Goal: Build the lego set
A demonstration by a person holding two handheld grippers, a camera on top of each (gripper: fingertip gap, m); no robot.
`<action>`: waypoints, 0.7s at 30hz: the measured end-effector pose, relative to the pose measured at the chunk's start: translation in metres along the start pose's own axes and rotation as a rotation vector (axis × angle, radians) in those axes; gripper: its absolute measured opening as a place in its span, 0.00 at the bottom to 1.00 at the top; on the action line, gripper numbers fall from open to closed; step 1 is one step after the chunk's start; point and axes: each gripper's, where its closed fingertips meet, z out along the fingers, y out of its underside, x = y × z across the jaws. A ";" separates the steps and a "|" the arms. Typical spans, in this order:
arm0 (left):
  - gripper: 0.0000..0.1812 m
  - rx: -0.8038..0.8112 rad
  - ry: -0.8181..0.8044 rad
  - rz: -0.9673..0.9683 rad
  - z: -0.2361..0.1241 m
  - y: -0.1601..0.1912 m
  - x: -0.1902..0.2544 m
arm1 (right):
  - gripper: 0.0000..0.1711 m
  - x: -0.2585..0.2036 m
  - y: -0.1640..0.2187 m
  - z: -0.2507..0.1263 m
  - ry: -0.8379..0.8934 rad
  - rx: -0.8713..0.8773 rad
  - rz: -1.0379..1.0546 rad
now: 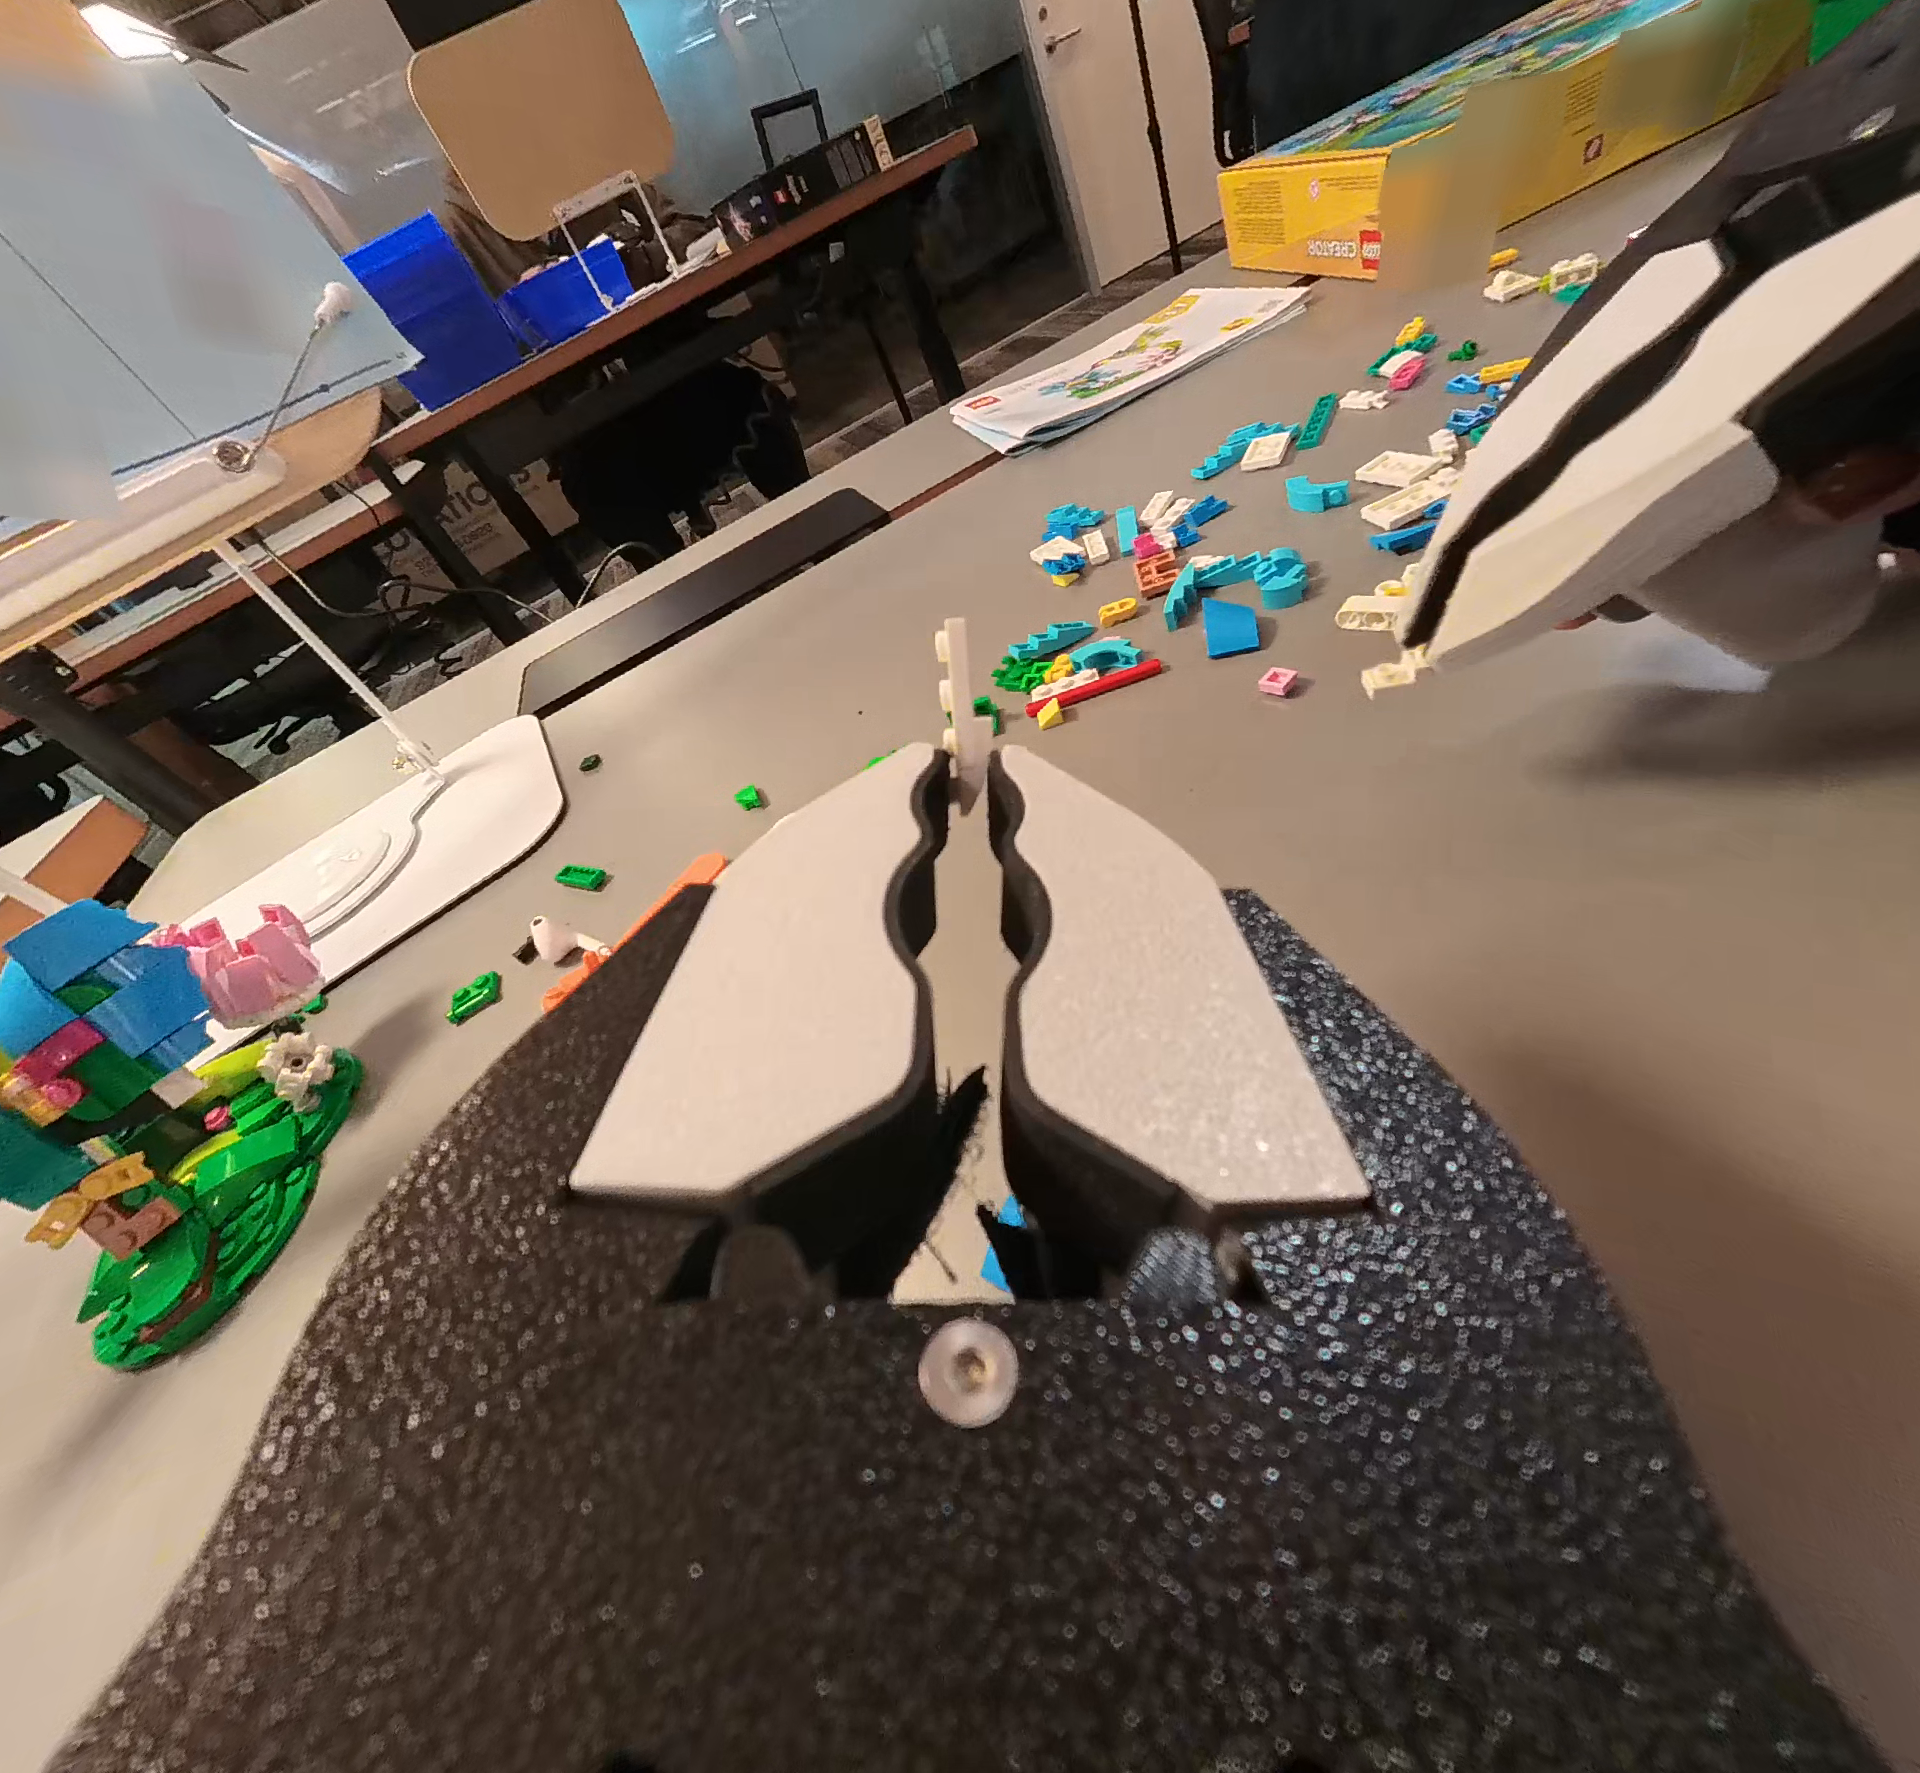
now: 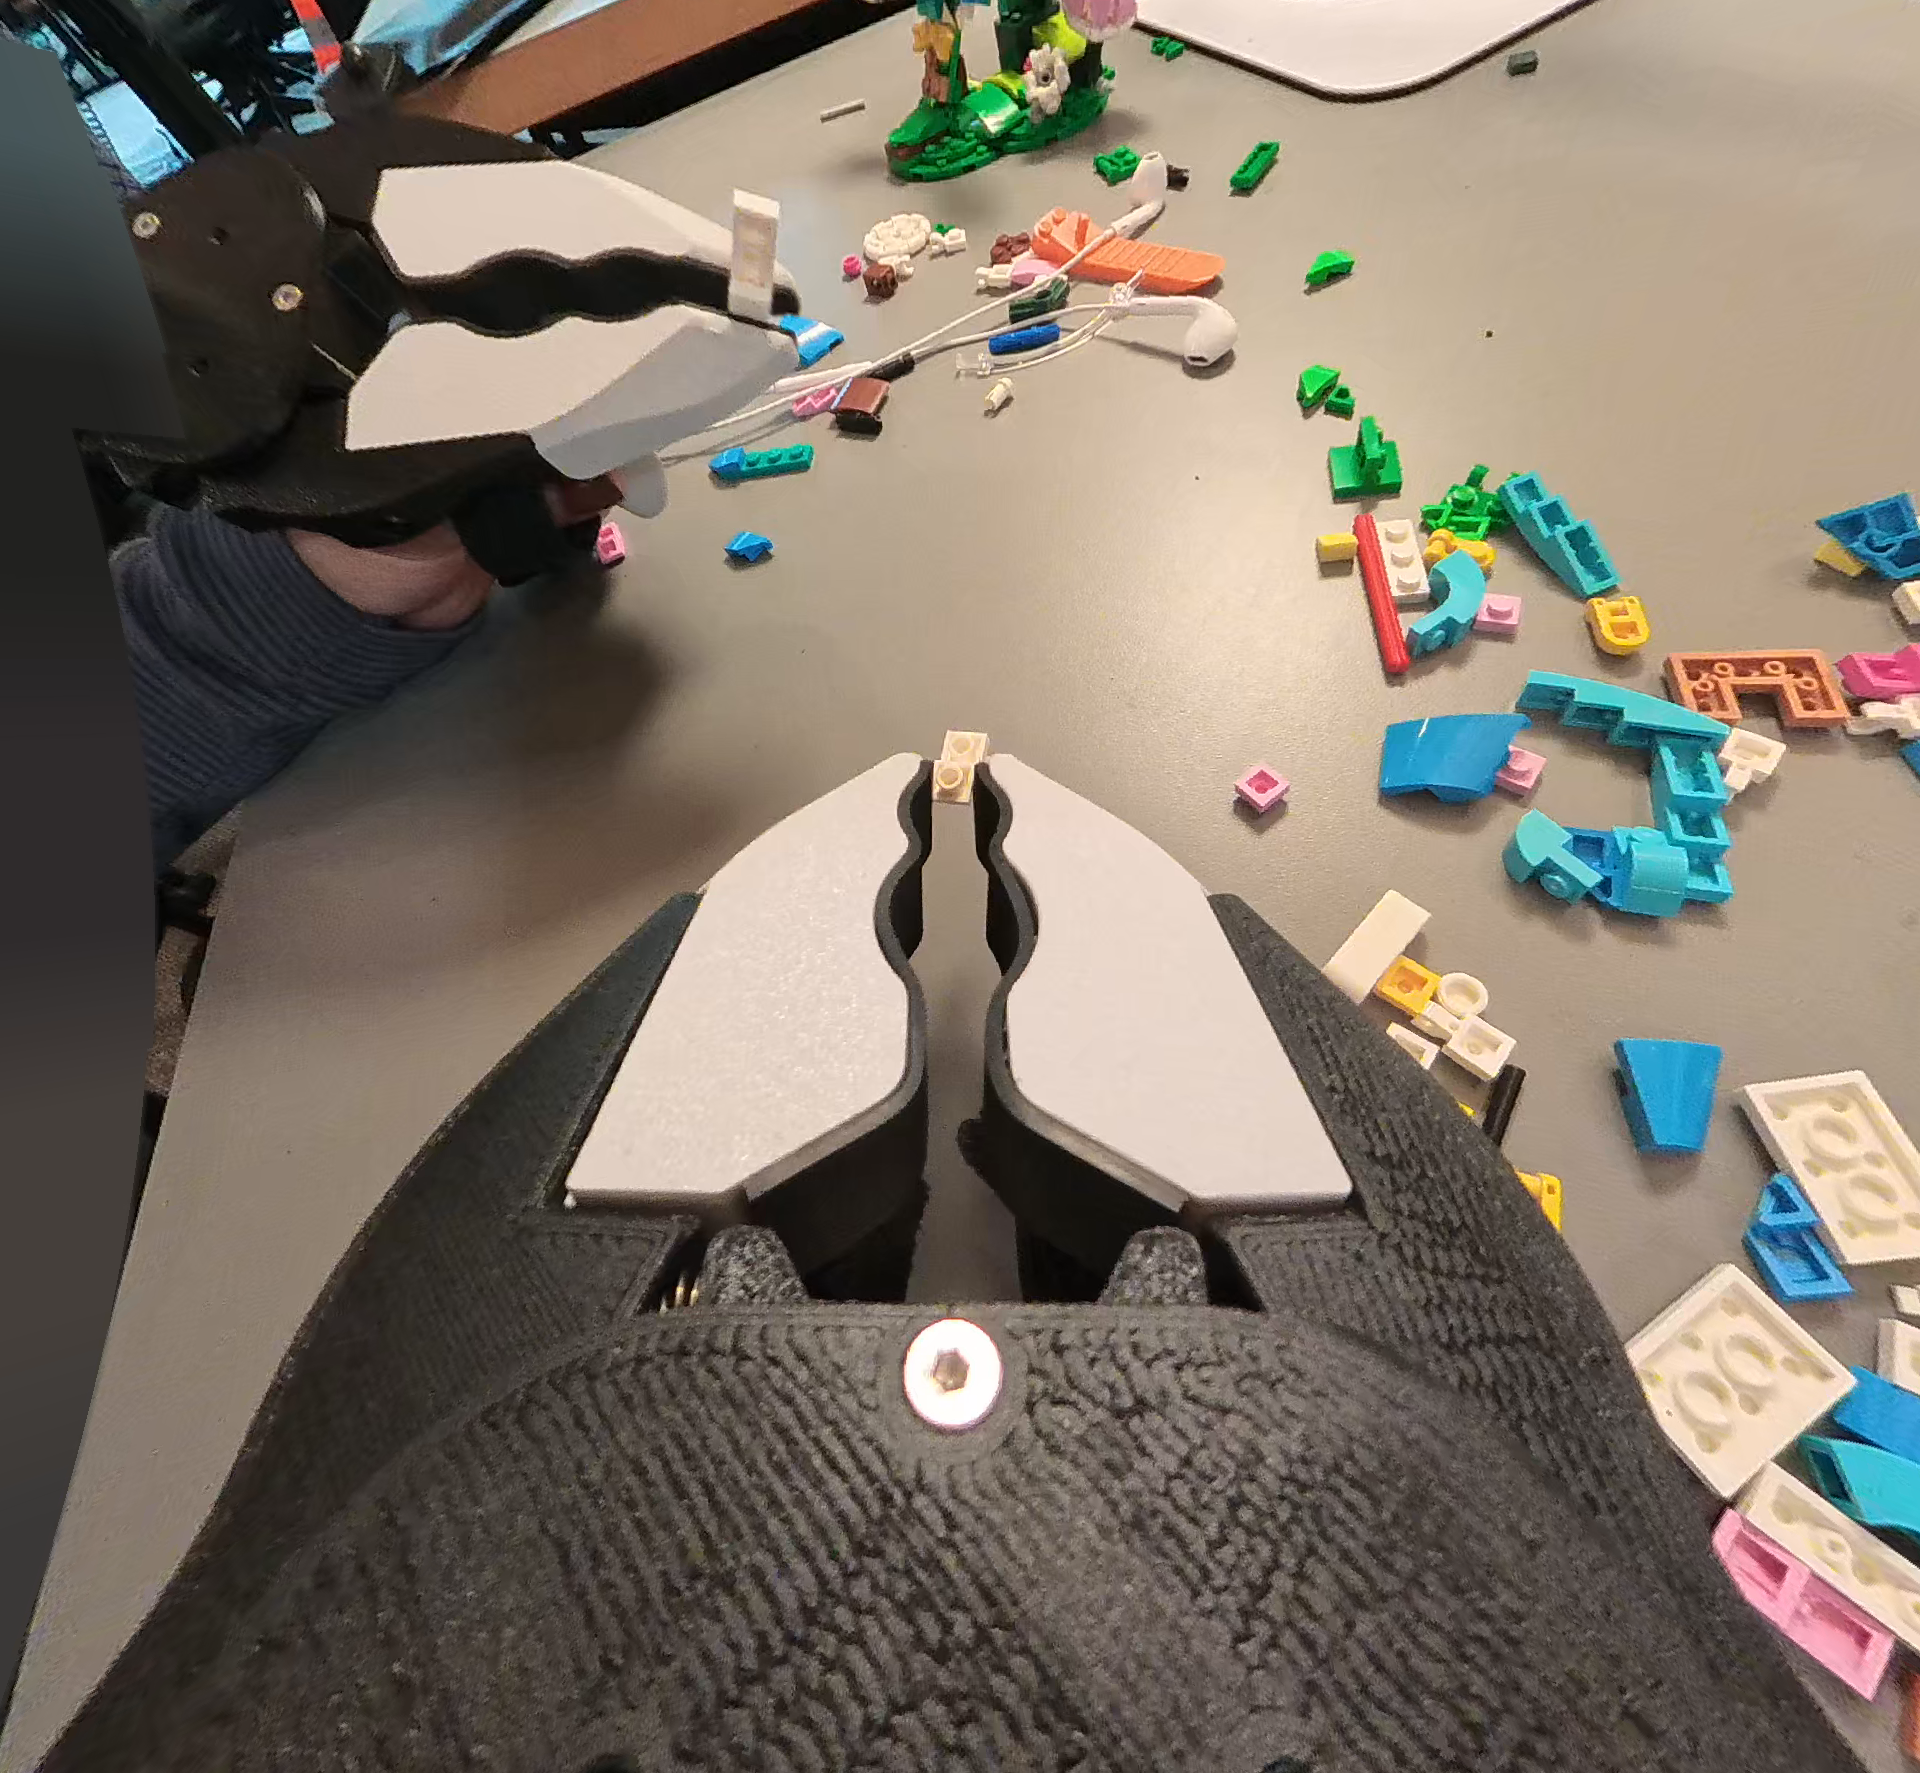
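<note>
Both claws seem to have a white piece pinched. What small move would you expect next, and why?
Probably bring the two together: the left claw holds a white plate upright at its tips, the right claw pinches a small white brick, and they are apart above the table. Joining looks likelier than setting down.

Glossy plastic bricks (image 2: 1621, 788) right of the matt, grainy-bodied right gripper (image 2: 961, 773), over a smooth matt grey table (image 2: 1039, 560).

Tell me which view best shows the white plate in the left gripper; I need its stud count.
The right wrist view: the white plate shows side-on, studs facing the camera, in the left gripper. The left wrist view shows it nearly edge-on between its gripper's tips.
</note>
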 end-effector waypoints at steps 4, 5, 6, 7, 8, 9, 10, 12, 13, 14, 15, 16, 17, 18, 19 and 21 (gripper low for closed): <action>0.04 0.000 0.001 0.001 0.000 0.000 0.000 | 0.03 0.000 0.001 0.001 0.001 -0.010 -0.004; 0.04 -0.001 0.001 0.000 0.000 0.000 0.000 | 0.03 0.000 0.001 0.001 0.001 -0.010 -0.002; 0.04 -0.001 0.002 0.000 0.000 0.000 0.000 | 0.03 0.000 0.001 0.001 0.001 -0.011 -0.001; 0.04 -0.001 0.002 0.001 0.000 0.000 0.000 | 0.03 0.000 0.001 0.001 0.001 -0.011 0.000; 0.04 -0.001 0.002 0.001 0.000 0.000 0.000 | 0.03 0.000 0.002 0.001 0.001 -0.011 0.000; 0.04 -0.002 0.003 0.001 0.000 0.000 0.000 | 0.03 0.000 0.002 0.001 0.002 -0.012 -0.001; 0.04 -0.002 0.004 0.001 0.000 0.000 0.000 | 0.03 0.000 0.002 0.001 0.002 -0.012 -0.003; 0.04 -0.003 0.006 0.003 0.000 0.000 0.000 | 0.03 0.000 0.002 0.001 0.004 -0.013 -0.007; 0.04 -0.002 0.010 0.003 0.000 0.000 0.001 | 0.03 -0.001 0.002 0.001 0.004 -0.013 -0.012; 0.04 -0.001 0.015 0.004 0.000 0.000 0.001 | 0.03 -0.002 0.001 0.001 0.000 -0.013 -0.021; 0.04 0.001 0.024 0.007 0.000 -0.001 0.003 | 0.03 -0.004 0.001 0.001 -0.007 -0.014 -0.033; 0.04 0.008 0.041 0.013 0.000 -0.002 0.005 | 0.03 -0.007 0.000 0.001 -0.011 -0.016 -0.044; 0.04 0.019 0.061 0.027 -0.001 -0.003 0.008 | 0.03 -0.011 -0.002 0.000 -0.026 -0.018 -0.052; 0.04 0.027 0.082 0.048 -0.001 -0.005 0.012 | 0.03 -0.017 -0.005 -0.002 -0.050 -0.021 -0.058; 0.04 0.029 0.103 0.074 -0.002 -0.005 0.016 | 0.03 -0.022 -0.008 -0.004 -0.069 -0.029 -0.064; 0.04 0.028 0.141 0.158 -0.002 -0.005 0.025 | 0.03 -0.029 -0.009 -0.006 -0.093 -0.054 -0.078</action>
